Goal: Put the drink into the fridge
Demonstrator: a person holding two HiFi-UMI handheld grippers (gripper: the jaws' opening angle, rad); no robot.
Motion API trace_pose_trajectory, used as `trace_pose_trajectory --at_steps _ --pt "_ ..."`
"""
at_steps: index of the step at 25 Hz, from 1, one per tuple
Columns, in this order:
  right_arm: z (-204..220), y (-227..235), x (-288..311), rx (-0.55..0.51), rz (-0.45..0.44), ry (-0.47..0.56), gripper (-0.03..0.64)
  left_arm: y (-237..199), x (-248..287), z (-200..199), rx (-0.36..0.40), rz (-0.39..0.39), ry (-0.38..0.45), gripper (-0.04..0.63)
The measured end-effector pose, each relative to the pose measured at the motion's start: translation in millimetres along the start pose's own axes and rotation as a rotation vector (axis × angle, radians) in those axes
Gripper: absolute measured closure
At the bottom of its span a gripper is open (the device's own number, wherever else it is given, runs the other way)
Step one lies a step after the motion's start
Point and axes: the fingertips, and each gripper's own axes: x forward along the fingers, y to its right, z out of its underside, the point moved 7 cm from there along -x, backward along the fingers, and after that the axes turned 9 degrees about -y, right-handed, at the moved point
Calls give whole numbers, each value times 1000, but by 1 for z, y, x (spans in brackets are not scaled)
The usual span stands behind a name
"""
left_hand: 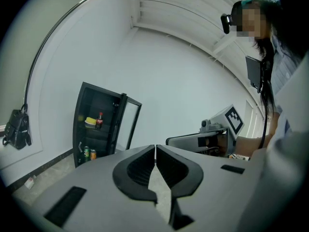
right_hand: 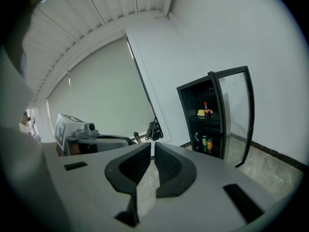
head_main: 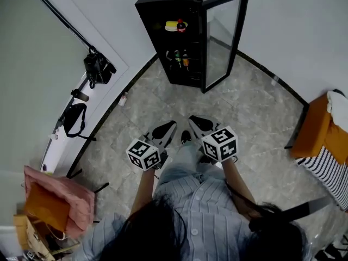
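A black fridge (head_main: 163, 4) stands against the far wall with its glass door (head_main: 223, 37) swung open to the right. On its upper shelf a cola bottle (head_main: 181, 25) stands next to a yellow thing (head_main: 172, 25). Cans (head_main: 181, 58) stand on a lower shelf. The bottle (left_hand: 100, 120) and cans (left_hand: 90, 153) also show in the left gripper view, and the bottle (right_hand: 205, 109) in the right gripper view. My left gripper (head_main: 174, 123) and right gripper (head_main: 191, 118) are held side by side over the floor, well short of the fridge. Both are shut and empty.
A black bag (head_main: 98, 68) hangs on the left wall, with a second bag (head_main: 73, 118) below it. A small bottle (head_main: 124, 98) lies by the skirting. A pink cloth (head_main: 60, 200) is at the lower left. An orange seat (head_main: 315, 132) and a striped cloth (head_main: 326, 170) are at the right.
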Motion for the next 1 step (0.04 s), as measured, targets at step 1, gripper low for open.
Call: trace_pose_trajectory --at_steps 1 --pt "-1 1 -1 2 0 3 581 1 1 -1 5 -1 -2 577"
